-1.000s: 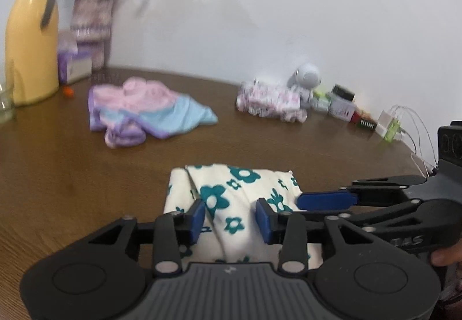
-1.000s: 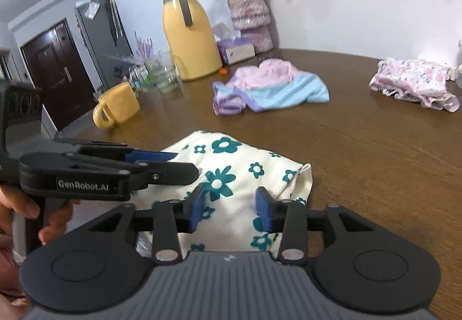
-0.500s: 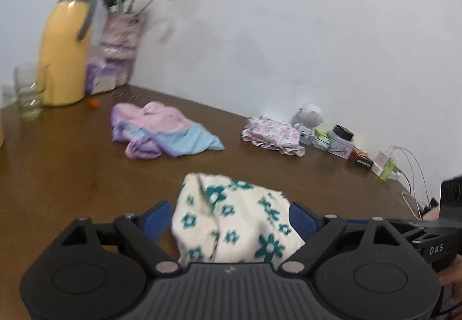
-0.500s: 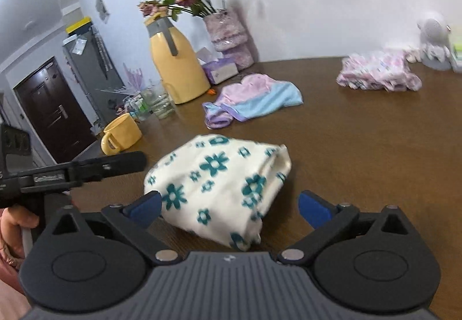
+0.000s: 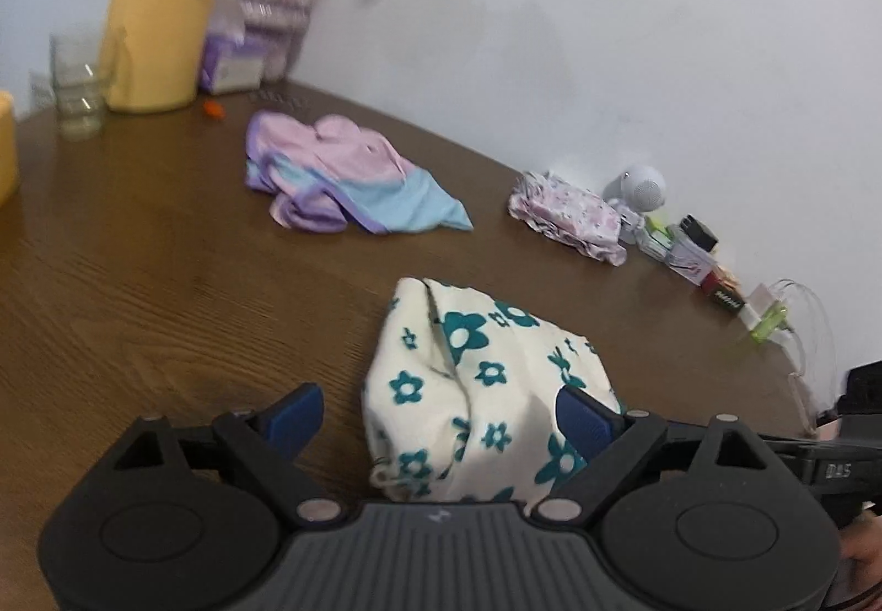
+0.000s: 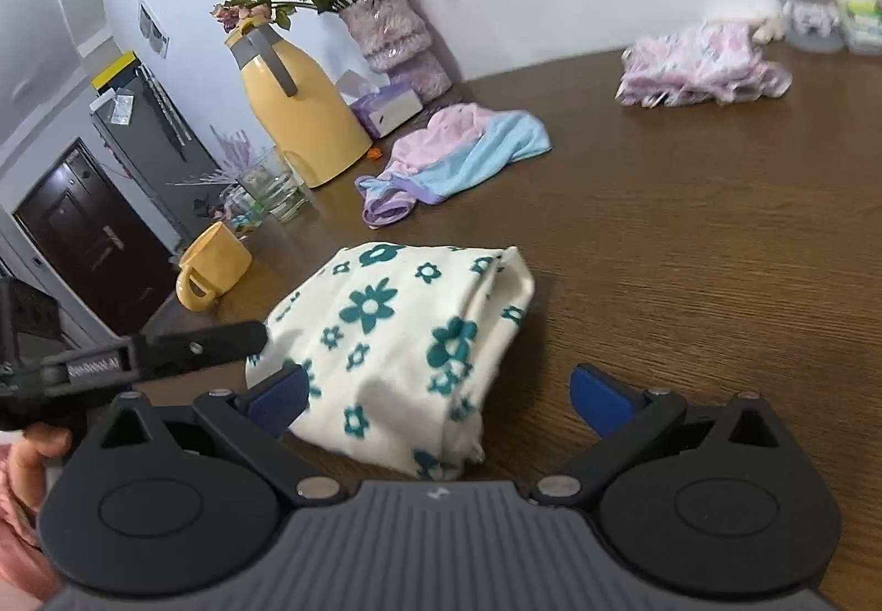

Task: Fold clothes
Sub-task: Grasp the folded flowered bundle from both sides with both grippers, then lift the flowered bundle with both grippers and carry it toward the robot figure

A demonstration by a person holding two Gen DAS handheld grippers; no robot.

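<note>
On the desk (image 5: 138,280): floral garment (image 5: 479,379) folded
Left tongs (image 5: 441,418): apart — straddling garment
Right tongs (image 6: 441,399): apart — empty

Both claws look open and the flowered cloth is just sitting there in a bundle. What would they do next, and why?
Probably reach for the pink and blue garment next. The flowered cloth lies folded on the table, and both the left gripper and right gripper are open, holding nothing. The pink and blue one lies crumpled beyond it.

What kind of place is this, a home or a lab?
Most likely a home: a wooden table holds a yellow thermos jug, a vase of dried roses and scattered clothes, with a dark entry door behind.
</note>
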